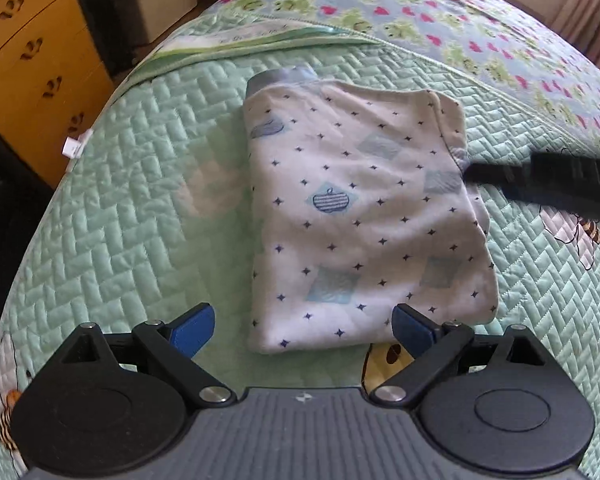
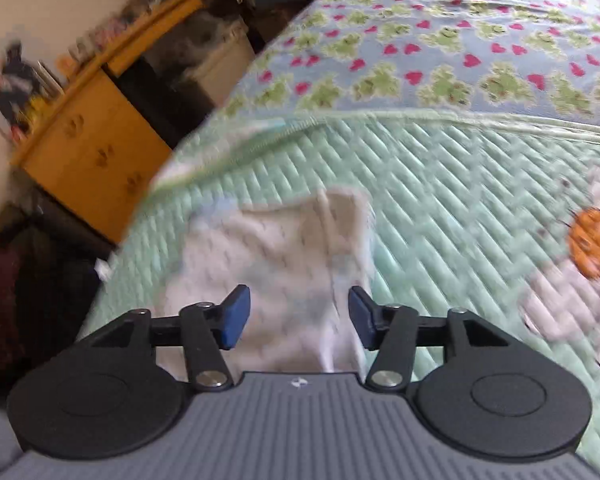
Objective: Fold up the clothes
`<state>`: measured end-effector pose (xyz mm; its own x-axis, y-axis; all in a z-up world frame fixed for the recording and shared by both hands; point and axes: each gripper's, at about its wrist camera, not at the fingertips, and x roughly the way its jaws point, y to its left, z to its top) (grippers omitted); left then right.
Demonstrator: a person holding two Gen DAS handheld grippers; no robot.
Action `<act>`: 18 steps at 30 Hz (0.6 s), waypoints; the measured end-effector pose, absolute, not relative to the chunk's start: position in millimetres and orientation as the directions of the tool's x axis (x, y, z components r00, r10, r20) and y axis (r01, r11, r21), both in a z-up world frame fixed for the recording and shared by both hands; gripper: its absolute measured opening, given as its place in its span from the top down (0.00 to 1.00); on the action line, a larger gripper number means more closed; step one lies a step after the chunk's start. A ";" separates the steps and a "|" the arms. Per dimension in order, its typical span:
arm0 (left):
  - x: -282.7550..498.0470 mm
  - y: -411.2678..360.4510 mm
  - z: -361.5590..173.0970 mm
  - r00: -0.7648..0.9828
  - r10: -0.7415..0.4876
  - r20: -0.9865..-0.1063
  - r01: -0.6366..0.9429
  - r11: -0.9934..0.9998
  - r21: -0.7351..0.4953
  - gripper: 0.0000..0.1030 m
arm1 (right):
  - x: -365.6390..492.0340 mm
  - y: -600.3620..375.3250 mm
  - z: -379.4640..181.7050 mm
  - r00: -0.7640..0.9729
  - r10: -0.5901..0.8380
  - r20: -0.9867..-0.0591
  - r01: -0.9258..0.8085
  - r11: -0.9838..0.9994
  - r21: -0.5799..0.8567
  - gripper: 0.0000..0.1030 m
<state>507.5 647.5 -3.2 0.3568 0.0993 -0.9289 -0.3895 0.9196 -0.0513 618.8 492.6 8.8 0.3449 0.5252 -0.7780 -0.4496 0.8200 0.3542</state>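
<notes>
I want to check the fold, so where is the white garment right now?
In the left wrist view the folded white garment lies flat on the mint quilt, just ahead of the open left gripper.

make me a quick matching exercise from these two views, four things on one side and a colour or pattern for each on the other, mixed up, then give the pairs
Things:
1. folded garment
2. quilt
3. blanket
4. drawers

Colour or pattern:
A. yellow-orange wood
B. white with small dark stars and blue apples
C. blue with green frogs and pink hearts
D. pale green, stitched

Pairs: 1-B, 2-D, 3-C, 4-A
</notes>
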 end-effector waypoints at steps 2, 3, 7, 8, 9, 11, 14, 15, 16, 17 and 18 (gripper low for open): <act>508.7 642.6 -1.4 0.334 0.135 -0.933 -0.394 0.919 -0.008 0.07 | 602.0 489.3 12.7 0.362 0.482 -0.798 -0.462 0.836 0.296 0.45; 509.2 640.1 -0.5 0.322 0.153 -0.934 -0.396 0.918 0.014 0.07 | 594.3 489.4 15.5 0.376 0.453 -0.808 -0.461 0.848 0.261 0.45; 510.1 636.4 7.0 0.286 0.168 -0.943 -0.403 0.914 0.041 0.07 | 580.8 491.4 28.0 0.388 0.392 -0.834 -0.420 0.881 0.218 0.45; 510.2 635.5 10.3 0.283 0.168 -0.944 -0.400 0.915 0.042 0.07 | 579.5 490.5 34.5 0.386 0.386 -0.838 -0.418 0.883 0.214 0.45; 510.3 634.5 13.8 0.281 0.167 -0.945 -0.398 0.916 0.044 0.07 | 578.3 491.1 40.7 0.390 0.379 -0.839 -0.422 0.884 0.202 0.45; 510.5 633.4 22.3 0.283 0.165 -0.945 -0.393 0.918 0.043 0.07 | 580.3 495.1 48.6 0.385 0.355 -0.852 -0.429 0.886 0.176 0.45; 512.4 636.5 37.3 0.278 0.146 -0.949 -0.399 0.917 0.024 0.07 | 586.1 501.8 61.0 0.349 0.321 -0.880 -0.428 0.890 0.155 0.45; 513.2 637.7 42.4 0.276 0.138 -0.951 -0.401 0.916 0.017 0.07 | 586.9 504.3 66.3 0.340 0.318 -0.885 -0.432 0.889 0.153 0.45; 513.7 639.4 48.7 0.277 0.129 -0.952 -0.401 0.916 0.007 0.07 | 587.4 506.6 72.0 0.338 0.318 -0.886 -0.434 0.888 0.154 0.45; 514.1 640.5 55.5 0.283 0.129 -0.950 -0.401 0.916 0.006 0.07 | 588.0 508.8 77.8 0.337 0.319 -0.886 -0.434 0.887 0.154 0.45; 514.5 641.6 62.4 0.289 0.130 -0.948 -0.400 0.916 0.004 0.07 | 588.3 510.6 85.0 0.337 0.322 -0.885 -0.433 0.887 0.157 0.44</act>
<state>514.5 641.6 62.4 0.2891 0.1304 -0.9484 -0.4000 0.9165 0.0041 588.3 510.6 85.0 0.3371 0.3215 -0.8848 -0.4332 0.8874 0.1574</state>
